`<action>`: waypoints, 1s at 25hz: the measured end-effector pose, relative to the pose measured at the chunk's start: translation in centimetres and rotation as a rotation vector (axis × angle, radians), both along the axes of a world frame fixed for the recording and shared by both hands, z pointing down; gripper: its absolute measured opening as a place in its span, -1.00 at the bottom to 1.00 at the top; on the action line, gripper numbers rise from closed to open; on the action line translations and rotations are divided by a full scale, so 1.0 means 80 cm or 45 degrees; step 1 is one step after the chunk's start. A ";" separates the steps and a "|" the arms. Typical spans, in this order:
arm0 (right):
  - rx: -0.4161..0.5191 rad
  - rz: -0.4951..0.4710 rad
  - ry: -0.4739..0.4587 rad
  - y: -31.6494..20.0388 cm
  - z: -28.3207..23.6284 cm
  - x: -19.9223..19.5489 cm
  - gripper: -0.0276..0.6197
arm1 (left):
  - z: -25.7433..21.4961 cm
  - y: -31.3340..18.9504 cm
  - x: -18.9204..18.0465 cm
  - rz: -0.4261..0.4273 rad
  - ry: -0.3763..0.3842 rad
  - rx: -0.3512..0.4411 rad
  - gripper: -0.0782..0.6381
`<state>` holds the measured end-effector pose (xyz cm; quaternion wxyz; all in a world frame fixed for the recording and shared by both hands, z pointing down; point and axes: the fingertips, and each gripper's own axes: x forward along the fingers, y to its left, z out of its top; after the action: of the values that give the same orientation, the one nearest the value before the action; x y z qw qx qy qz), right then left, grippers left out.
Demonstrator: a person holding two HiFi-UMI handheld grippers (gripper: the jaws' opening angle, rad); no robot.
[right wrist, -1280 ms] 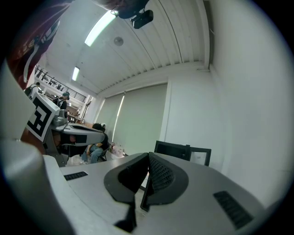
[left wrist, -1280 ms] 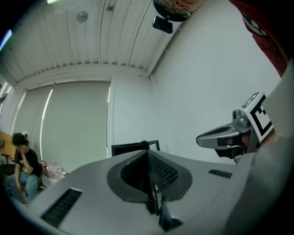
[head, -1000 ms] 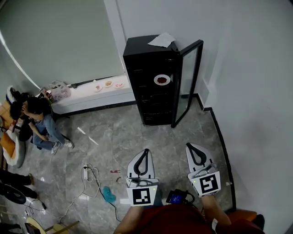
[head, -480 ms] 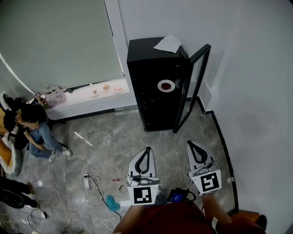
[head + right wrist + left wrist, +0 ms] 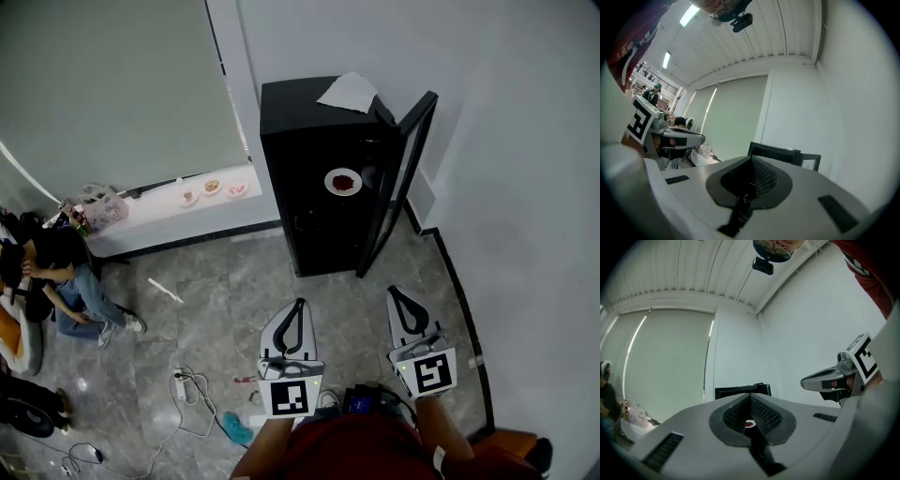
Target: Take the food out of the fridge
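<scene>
A black fridge point(image 5: 314, 178) stands against the wall with its glass door point(image 5: 403, 173) swung open to the right. On a shelf inside lies a white plate of red food point(image 5: 344, 182). Both grippers hang over the floor short of the fridge, pointing at it. My left gripper point(image 5: 299, 304) is shut and empty, and so is my right gripper point(image 5: 401, 292). In the left gripper view the plate point(image 5: 749, 423) shows just behind the shut jaws of the left gripper point(image 5: 751, 397). The right gripper view shows the right gripper point(image 5: 752, 160) shut below the fridge point(image 5: 776, 152).
A sheet of paper point(image 5: 349, 91) lies on the fridge top. A low ledge point(image 5: 150, 217) to the left carries small dishes point(image 5: 212, 187) and a pink bag point(image 5: 101, 208). A person point(image 5: 58, 267) sits at the far left. A power strip and cables point(image 5: 183, 382) lie on the floor.
Both grippers have moved forward toward the fridge, which now sits nearer and more central. Both jaws stay shut.
</scene>
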<state>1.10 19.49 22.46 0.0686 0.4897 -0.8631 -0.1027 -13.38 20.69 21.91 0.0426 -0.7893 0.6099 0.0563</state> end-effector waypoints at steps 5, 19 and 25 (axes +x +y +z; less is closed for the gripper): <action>0.011 0.004 -0.024 -0.033 0.005 0.004 -0.85 | 0.009 -0.033 0.006 0.010 -0.007 -0.014 -0.74; 0.067 -0.049 -0.149 -0.200 -0.018 0.066 -0.85 | 0.001 -0.195 0.078 -0.020 -0.037 -0.028 -0.74; 0.046 -0.069 -0.163 -0.272 -0.015 0.102 -0.85 | -0.001 -0.265 0.117 -0.032 -0.053 -0.047 -0.74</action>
<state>9.29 -2.25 21.23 0.0016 0.4730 -0.8766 -0.0886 -4.05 -0.54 21.81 0.0415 -0.7832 0.6197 0.0281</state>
